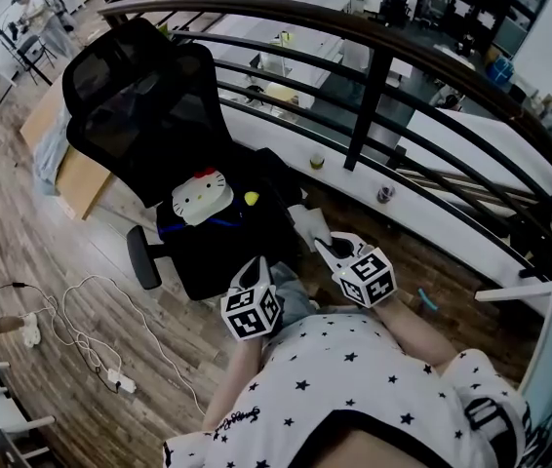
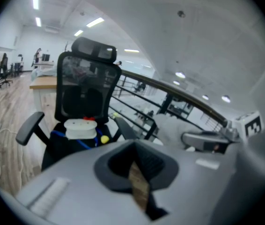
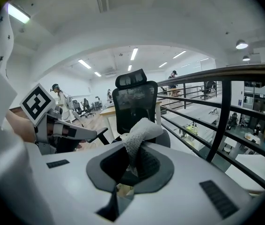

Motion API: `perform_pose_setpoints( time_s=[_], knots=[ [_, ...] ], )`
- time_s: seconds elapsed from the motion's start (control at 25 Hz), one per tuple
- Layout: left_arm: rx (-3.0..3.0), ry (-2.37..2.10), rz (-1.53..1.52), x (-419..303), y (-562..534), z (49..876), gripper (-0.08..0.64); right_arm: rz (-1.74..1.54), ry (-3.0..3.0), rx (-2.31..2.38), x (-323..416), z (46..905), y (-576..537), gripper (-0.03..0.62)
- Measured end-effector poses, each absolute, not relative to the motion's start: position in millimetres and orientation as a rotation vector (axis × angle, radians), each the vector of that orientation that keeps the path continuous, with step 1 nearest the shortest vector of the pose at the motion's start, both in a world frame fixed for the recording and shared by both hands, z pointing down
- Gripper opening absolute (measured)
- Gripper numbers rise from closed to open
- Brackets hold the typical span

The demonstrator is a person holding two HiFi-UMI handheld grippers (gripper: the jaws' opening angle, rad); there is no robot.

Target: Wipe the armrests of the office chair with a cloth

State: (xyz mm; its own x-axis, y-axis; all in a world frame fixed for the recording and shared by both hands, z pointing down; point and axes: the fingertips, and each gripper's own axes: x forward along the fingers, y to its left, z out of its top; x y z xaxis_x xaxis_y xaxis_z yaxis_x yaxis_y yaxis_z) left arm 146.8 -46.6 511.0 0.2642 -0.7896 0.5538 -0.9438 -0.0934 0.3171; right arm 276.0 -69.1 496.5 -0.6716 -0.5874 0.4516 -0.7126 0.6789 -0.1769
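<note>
A black office chair (image 1: 154, 115) stands close in front of me with a white cat-face cushion (image 1: 201, 196) on its seat. Its left armrest (image 1: 142, 257) is bare. My right gripper (image 1: 327, 248) is shut on a white cloth (image 1: 308, 222) that lies at the chair's right side, where the right armrest is hidden under it. In the right gripper view the cloth (image 3: 139, 134) sticks up from between the jaws of the right gripper (image 3: 135, 161). My left gripper (image 1: 256, 269) hovers at the seat's front edge, jaws together on nothing. From the left gripper (image 2: 135, 165) both armrests (image 2: 29, 127) show.
A dark curved railing (image 1: 383, 81) runs right behind and beside the chair. White cables and power strips (image 1: 91, 344) lie on the wooden floor to the left. A light wooden desk (image 1: 71, 174) stands behind the chair at the left.
</note>
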Motion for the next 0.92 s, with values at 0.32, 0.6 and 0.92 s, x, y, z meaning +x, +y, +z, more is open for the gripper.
perform_pose_setpoints(
  time_s=[0.32,0.6,0.92],
  knots=[
    [1.919,-1.577,0.326,145.1,-40.0,509.6,0.006,0.502,-2.563,1.002,272.2,497.5,-61.5,0.028],
    [1.924,-1.578,0.336,147.5,-36.6,507.5,0.006,0.491,-2.573,0.995,271.6,495.0,-58.0,0.028],
    [1.922,-1.572,0.335,144.7,-35.3,508.6,0.006,0.489,-2.576,0.997,268.2,495.3,-56.7,0.028]
  ],
)
